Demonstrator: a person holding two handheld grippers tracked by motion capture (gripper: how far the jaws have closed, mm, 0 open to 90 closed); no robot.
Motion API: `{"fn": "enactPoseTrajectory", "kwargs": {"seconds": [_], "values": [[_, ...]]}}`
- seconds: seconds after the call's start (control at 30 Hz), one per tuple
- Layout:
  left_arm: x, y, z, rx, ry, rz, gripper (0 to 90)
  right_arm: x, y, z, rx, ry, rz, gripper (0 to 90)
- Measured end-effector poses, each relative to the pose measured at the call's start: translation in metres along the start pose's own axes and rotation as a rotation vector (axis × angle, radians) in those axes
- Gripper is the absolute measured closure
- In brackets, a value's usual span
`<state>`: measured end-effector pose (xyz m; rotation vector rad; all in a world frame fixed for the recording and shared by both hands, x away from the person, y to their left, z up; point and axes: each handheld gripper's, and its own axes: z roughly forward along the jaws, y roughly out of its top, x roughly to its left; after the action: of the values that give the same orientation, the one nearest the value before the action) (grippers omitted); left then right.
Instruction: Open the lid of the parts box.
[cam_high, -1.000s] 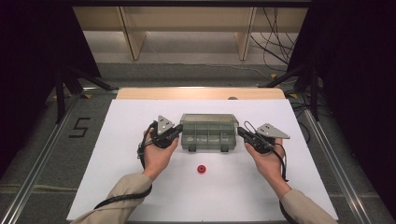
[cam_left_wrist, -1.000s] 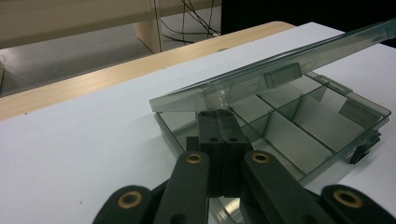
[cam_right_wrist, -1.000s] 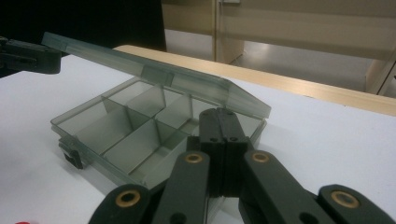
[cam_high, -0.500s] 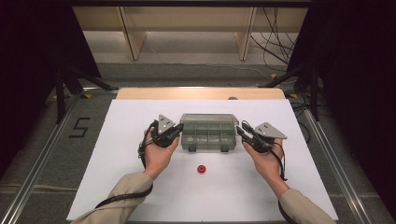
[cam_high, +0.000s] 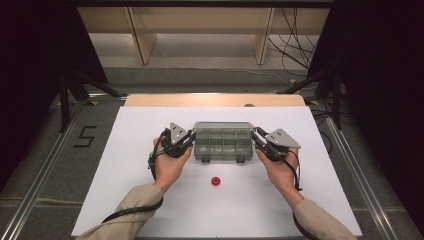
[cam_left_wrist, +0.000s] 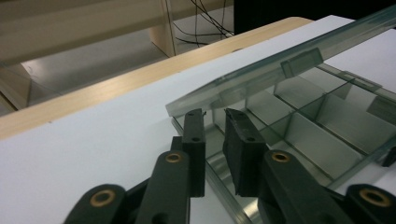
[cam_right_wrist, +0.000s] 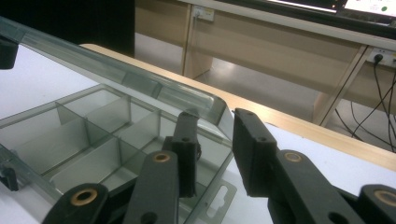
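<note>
A black "5" (cam_high: 85, 136) is marked on the grey floor just off the table's left edge; no other writing can be read. On the white table (cam_high: 125, 200), near its far edge and about midway across, sits a clear greyish box (cam_high: 222, 144) with dividers inside. Its lid (cam_left_wrist: 261, 77) is raised a little at the front and slants over the compartments. The left gripper (cam_high: 186, 142) is at the box's left end; in the left gripper view its jaws stand narrowly apart and have just been opening, one outside the end wall and one over the end compartment, with the wall between them and the tips just under the lid's edge. Whether the pads press the wall I cannot tell. A small red ring (cam_high: 215, 181) lies on the table nearer the person, just in front of the box. The right gripper (cam_high: 258, 141) is at the box's right end, jaws moderately open, straddling the lid's corner and the end wall without clearly pinching either.
</note>
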<state>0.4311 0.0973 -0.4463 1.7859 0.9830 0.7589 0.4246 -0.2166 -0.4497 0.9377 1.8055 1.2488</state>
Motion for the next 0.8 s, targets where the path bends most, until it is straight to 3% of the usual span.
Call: {"fn": "enactPoseTrajectory", "kwargs": {"seconds": [0.07, 0.23, 0.57, 0.8], "values": [[0.000, 0.002, 0.001, -0.009, 0.010, 0.032, 76.0, 0.002, 0.000, 0.001, 0.002, 0.005, 0.015, 71.6], [0.000, 0.006, 0.005, -0.022, 0.017, 0.116, 76.8, 0.003, 0.002, 0.003, -0.007, -0.018, -0.012, 72.6], [0.004, 0.011, 0.009, -0.031, 0.035, 0.124, 82.3, 0.002, 0.008, 0.005, -0.010, -0.024, -0.002, 78.4], [0.006, 0.015, 0.011, -0.037, 0.038, 0.121, 85.0, -0.002, 0.011, 0.009, -0.026, -0.058, -0.010, 83.3]]}}
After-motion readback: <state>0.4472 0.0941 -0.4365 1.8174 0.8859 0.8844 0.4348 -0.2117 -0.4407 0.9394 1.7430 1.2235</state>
